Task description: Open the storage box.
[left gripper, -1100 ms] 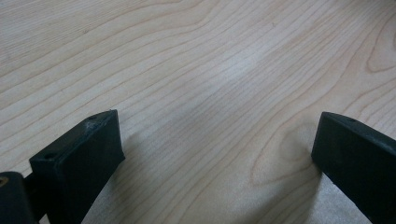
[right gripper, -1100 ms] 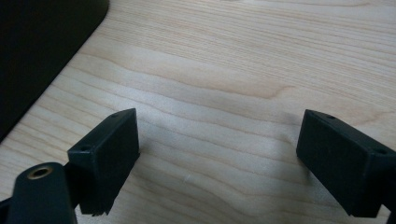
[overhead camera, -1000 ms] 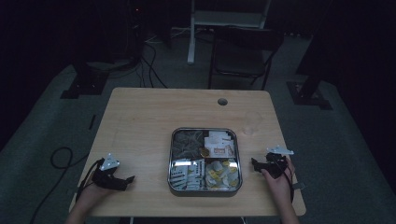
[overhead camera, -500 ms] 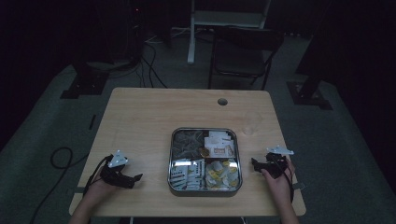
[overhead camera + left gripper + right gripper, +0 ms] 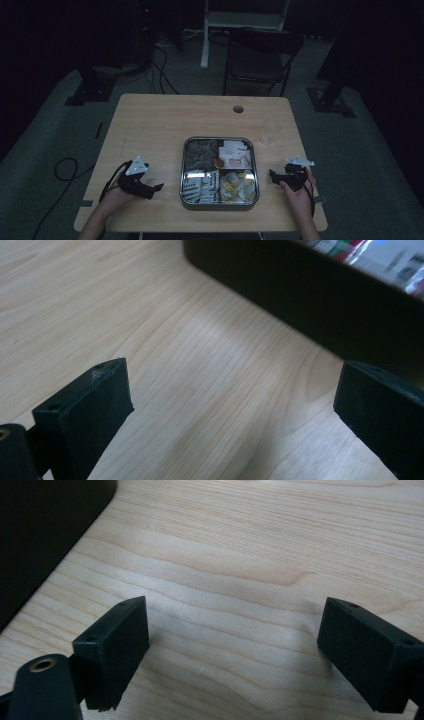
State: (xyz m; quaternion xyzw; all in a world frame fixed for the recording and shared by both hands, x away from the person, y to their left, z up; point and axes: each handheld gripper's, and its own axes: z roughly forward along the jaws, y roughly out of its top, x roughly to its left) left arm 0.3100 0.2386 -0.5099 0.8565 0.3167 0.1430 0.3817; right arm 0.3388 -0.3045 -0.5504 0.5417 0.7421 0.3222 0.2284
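A square metal tray (image 5: 219, 141) sits at the front middle of the wooden table (image 5: 160, 125), divided into compartments that hold several sachets and packets. My left gripper (image 5: 155, 187) rests on the table left of the tray, open, jaws pointing at the tray's side. In the left gripper view the jaws stand wide apart over bare wood, with the tray's dark wall (image 5: 310, 300) ahead. My right gripper (image 5: 272, 175) lies right of the tray, open and empty. The right gripper view has bare wood between its jaws and the tray's wall (image 5: 45, 535) at the left.
A clear plastic cup (image 5: 270, 131) stands on the table behind the right gripper. A cable hole (image 5: 238, 108) is near the far edge. A dark chair (image 5: 260, 55) and stands with cables are on the floor beyond the table.
My left gripper has moved right along the table toward the tray. The right gripper has stayed where it was.
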